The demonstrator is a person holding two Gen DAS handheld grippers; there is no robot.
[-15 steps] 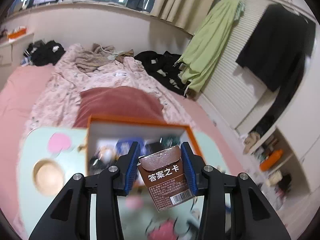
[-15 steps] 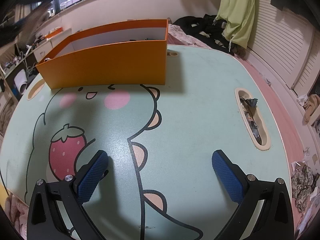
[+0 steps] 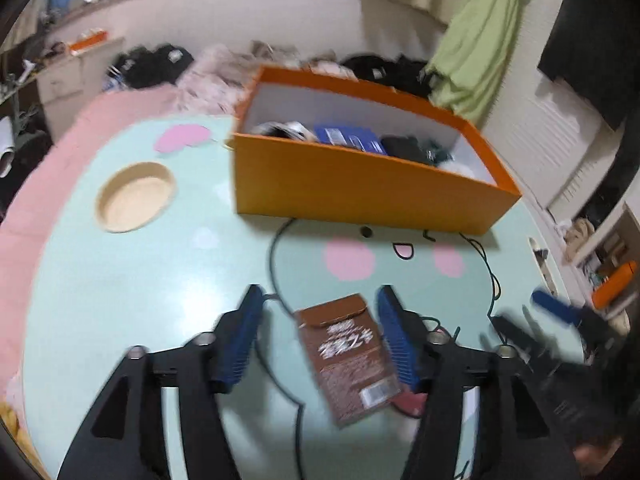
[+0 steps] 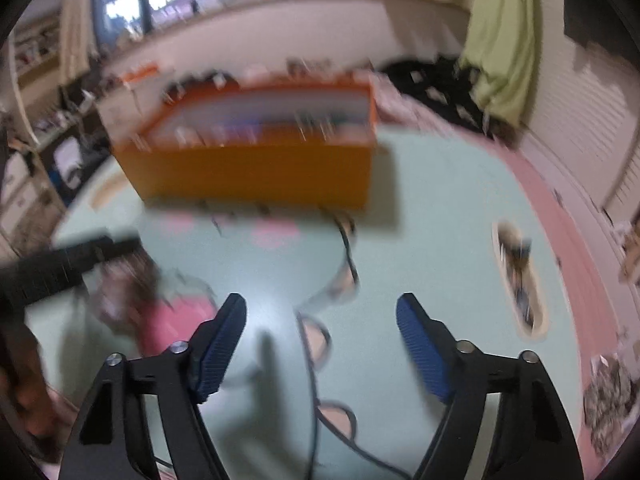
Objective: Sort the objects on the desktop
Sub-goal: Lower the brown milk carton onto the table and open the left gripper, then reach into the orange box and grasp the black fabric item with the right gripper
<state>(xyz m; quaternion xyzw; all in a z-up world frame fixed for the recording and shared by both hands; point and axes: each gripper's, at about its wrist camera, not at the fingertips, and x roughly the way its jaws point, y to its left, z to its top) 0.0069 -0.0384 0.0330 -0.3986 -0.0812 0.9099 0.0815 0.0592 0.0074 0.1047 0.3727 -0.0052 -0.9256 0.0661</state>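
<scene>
Scene: A mint-green cartoon tabletop (image 3: 120,300) carries an orange box (image 3: 360,184) at its far side, already holding dark and blue items.
Task's thing: A brown card packet (image 3: 348,356) with white lettering and a barcode lies flat on the tabletop, near the camera and well short of the orange box.
Left hand-held gripper (image 3: 320,336): Its blue pads stand spread, one on each side of the packet; the right pad looks just beside the packet's long edge, and blur hides whether it touches. Nothing is gripped.
Right hand-held gripper (image 4: 322,348): Jaws wide apart over bare tabletop, nothing between them; it is also seen blurred at the right edge of the left wrist view.
Likely weight: Judged light, a small paper-board pack that should lift with little effort.
Stiffness: Probably stiff across its flat faces but crushable if squeezed hard; the flap at the far end may spring open.
Surface: Glossy print suggests it could slip between the pads.
Where to hold: Best taken across the two long edges at mid-length, clear of the flap.
Risk: Lying flat, it offers thin edges only; a pad could ride over the top and push it away.
Other detail: A round recess (image 3: 136,196) sits at the tabletop's far left.
</scene>
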